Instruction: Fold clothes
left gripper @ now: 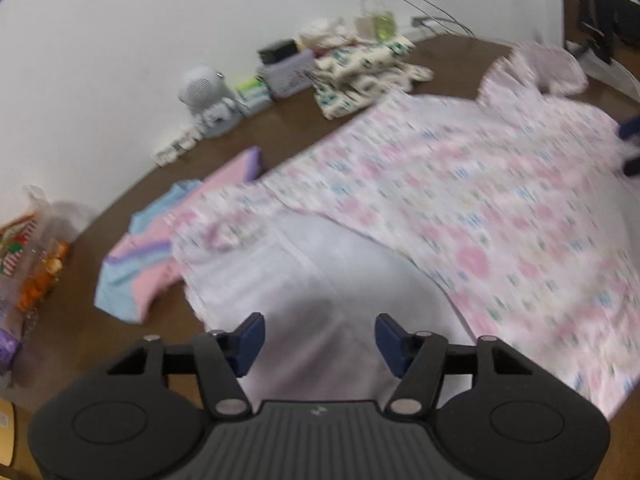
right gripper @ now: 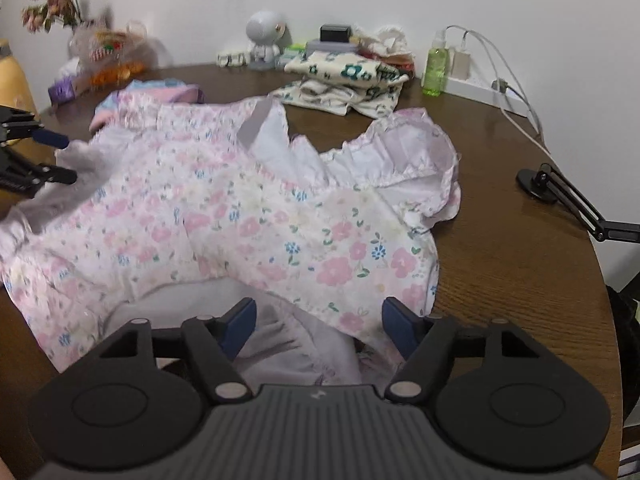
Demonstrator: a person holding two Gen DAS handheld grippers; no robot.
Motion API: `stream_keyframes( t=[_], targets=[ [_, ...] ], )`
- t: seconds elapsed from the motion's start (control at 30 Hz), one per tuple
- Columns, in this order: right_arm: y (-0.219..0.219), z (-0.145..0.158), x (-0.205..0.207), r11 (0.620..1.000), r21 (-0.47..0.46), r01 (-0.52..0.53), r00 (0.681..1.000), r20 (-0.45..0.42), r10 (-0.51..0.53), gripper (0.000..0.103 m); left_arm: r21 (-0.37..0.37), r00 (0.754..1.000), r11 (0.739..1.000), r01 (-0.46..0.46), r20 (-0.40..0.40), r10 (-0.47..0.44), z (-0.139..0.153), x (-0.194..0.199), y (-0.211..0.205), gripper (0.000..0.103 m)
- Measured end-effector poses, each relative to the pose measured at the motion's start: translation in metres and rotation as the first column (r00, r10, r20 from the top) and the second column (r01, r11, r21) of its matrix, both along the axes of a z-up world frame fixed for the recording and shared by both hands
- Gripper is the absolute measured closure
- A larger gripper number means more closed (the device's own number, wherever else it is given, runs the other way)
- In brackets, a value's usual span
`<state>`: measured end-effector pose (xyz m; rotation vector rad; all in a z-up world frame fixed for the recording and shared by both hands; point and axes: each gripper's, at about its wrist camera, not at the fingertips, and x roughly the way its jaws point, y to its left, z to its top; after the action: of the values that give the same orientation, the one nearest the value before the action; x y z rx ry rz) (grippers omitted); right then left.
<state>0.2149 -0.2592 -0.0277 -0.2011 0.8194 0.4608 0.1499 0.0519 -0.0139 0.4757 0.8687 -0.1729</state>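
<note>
A pink floral dress (left gripper: pixel 460 208) (right gripper: pixel 260 216) with ruffled sleeves and white lining lies spread across the brown round table (right gripper: pixel 512 272). My left gripper (left gripper: pixel 320 344) is open, its blue fingertips hovering over the dress's white lining (left gripper: pixel 312 280) with nothing clamped. In the right wrist view the left gripper (right gripper: pixel 56 156) shows at the left edge, by a blurred ruffled sleeve. My right gripper (right gripper: pixel 320 328) is open above the hem, where the lining shows underneath. Its blue fingertips (left gripper: pixel 630 130) peek in at the far right of the left wrist view.
A folded pink, blue and purple garment (left gripper: pixel 160 248) (right gripper: pixel 160 90) lies beside the dress. A cream patterned clothes pile (right gripper: pixel 348 80), a white robot toy (right gripper: pixel 264 40), a green bottle (right gripper: pixel 436 68), chargers and snack bags (left gripper: pixel 32 256) line the wall. A black mount arm (right gripper: pixel 560 196) stands at the right.
</note>
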Motion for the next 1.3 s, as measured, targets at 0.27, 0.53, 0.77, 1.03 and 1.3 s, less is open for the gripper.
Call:
stream_keyframes(
  t=[0.27, 0.53, 0.77, 1.03, 1.3],
  targets=[
    [-0.002, -0.004, -0.019, 0.999, -0.042, -0.019, 1.000, -0.004, 0.018, 0.040, -0.021, 1.000, 1.000, 0.003, -0.002, -0.003, -0.011, -0.022, -0.002, 0.056],
    [-0.011, -0.002, -0.058, 0.999, -0.017, -0.033, 0.999, -0.031, 0.032, 0.040, -0.021, 0.999, 0.999, -0.035, 0.030, 0.036, -0.010, -0.059, -0.012, 0.063],
    [-0.037, 0.026, -0.086, 0.994, 0.107, 0.002, 1.000, -0.026, 0.001, 0.039, -0.052, 0.999, 0.998, -0.023, 0.045, 0.026, 0.007, -0.081, -0.014, 0.061],
    [-0.070, 0.037, -0.018, 0.956, 0.244, 0.160, 0.986, -0.084, -0.143, 0.073, -0.082, 0.995, 0.995, 0.055, 0.086, -0.048, 0.012, -0.075, -0.038, 0.058],
    [-0.078, 0.024, 0.044, 0.907, 0.306, 0.288, 0.954, -0.180, -0.242, 0.090, -0.120, 0.996, 0.989, 0.084, 0.047, -0.079, -0.002, -0.071, -0.045, 0.058]
  ],
)
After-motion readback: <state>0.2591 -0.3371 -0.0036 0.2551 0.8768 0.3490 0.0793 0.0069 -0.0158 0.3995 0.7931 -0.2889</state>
